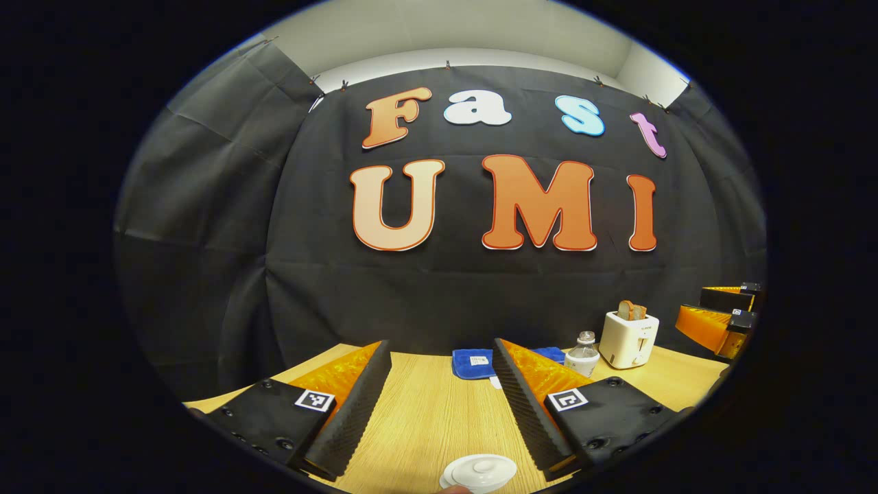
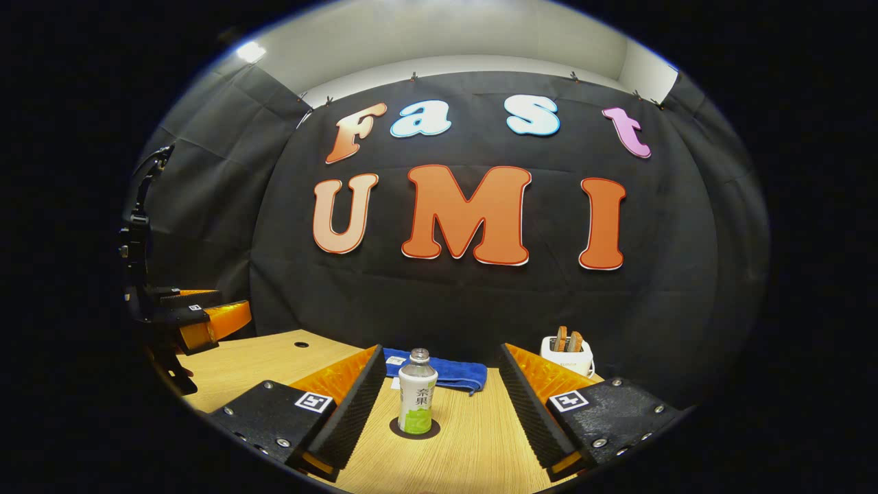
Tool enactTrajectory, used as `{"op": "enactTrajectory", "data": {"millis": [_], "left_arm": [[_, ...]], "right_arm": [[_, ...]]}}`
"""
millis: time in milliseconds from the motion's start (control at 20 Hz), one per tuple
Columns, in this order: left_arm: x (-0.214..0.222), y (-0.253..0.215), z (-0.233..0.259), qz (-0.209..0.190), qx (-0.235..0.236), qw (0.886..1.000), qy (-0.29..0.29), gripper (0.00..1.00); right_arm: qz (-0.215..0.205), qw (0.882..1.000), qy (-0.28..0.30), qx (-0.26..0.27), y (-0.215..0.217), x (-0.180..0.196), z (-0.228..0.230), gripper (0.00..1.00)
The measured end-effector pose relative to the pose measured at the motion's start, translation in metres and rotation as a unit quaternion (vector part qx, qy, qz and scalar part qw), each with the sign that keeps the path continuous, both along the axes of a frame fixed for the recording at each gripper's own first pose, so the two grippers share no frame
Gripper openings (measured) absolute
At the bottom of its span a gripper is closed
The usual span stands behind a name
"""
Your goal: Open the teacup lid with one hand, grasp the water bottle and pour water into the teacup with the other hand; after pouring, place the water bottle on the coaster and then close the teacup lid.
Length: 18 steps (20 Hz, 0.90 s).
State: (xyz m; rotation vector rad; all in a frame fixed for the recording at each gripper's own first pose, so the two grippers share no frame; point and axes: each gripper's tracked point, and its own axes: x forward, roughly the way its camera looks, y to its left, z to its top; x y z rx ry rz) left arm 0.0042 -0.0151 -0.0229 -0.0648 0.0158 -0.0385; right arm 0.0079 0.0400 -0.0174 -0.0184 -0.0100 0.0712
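A white teacup with its lid (image 1: 480, 472) on sits on the wooden table at the bottom of the left gripper view, just in front of my left gripper (image 1: 440, 343), which is open and holds nothing. The water bottle (image 2: 417, 401), silver-capped with a green and white label, stands upright on a dark round coaster (image 2: 416, 431) in the right gripper view. My right gripper (image 2: 440, 348) is open, with the bottle ahead between its fingers and untouched. The bottle (image 1: 583, 353) also appears to the right in the left gripper view.
A blue cloth (image 2: 439, 370) lies at the back of the table (image 2: 466, 446), and a white toaster (image 2: 568, 351) with bread slices stands at the back right. The left gripper (image 2: 233, 302) hovers at the far left. A small hole (image 2: 300, 344) marks the tabletop.
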Motion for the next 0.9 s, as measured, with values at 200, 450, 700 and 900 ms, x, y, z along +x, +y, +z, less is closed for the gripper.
{"op": "enactTrajectory", "data": {"millis": [200,450,700,900], "left_arm": [[-0.0009,-0.0005,0.0006,-0.001,0.002,1.000,-0.001,0.95],[-0.0022,-0.0037,0.0021,-0.003,0.005,1.000,-0.004,0.95],[-0.0028,-0.0052,0.0006,-0.004,0.010,1.000,-0.003,0.95],[-0.0040,-0.0057,0.0032,-0.005,0.012,1.000,-0.005,0.95]], "right_arm": [[-0.002,1.000,-0.002,0.001,-0.0018,-0.0010,0.0020,0.99],[-0.004,1.000,0.001,0.002,-0.0043,-0.0002,-0.0007,0.99],[-0.004,1.000,0.001,0.003,-0.0048,-0.0009,0.0004,0.99],[-0.005,1.000,-0.001,0.001,-0.0064,-0.0013,0.0007,0.99]]}}
